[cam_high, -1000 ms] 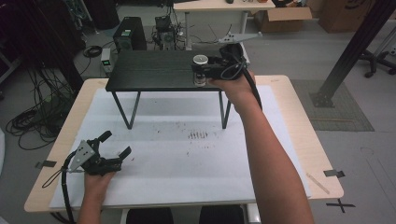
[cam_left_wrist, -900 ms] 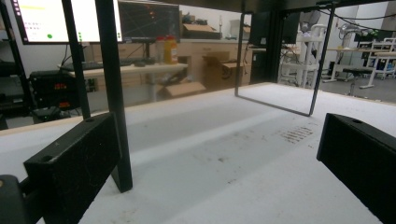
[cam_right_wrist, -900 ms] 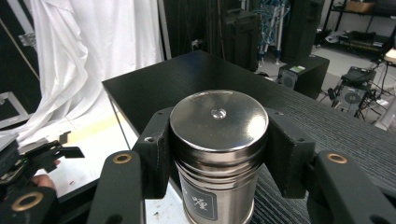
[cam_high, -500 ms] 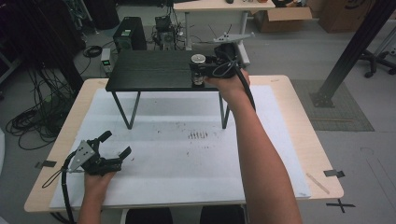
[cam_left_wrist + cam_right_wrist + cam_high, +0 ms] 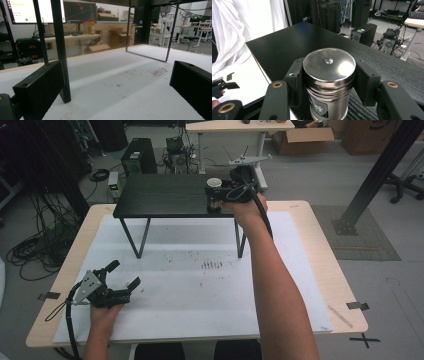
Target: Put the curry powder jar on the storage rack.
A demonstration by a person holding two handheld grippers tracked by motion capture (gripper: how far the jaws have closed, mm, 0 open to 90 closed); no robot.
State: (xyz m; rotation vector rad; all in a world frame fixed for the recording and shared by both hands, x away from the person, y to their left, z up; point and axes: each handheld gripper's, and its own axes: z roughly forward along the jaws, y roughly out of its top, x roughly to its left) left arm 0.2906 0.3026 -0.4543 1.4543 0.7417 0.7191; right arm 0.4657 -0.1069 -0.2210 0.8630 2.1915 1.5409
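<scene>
Stands upright on the black shelf (image 5: 165, 195), near its right front corner: steel canister (image 5: 329, 82), pinched by right gripper (image 5: 329, 77) at its upper body. Probably rigid, weighty, slick; best held below the lid. Left gripper (image 5: 122, 275) spread wide, well short of shelf.

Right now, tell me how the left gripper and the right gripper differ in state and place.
The left gripper is open with nothing between its jaws; the right gripper is shut on the metal canister. The left gripper sits low over the white table cover; the right gripper is up on the black raised shelf. Both are hand-held, with black jaws.
</scene>
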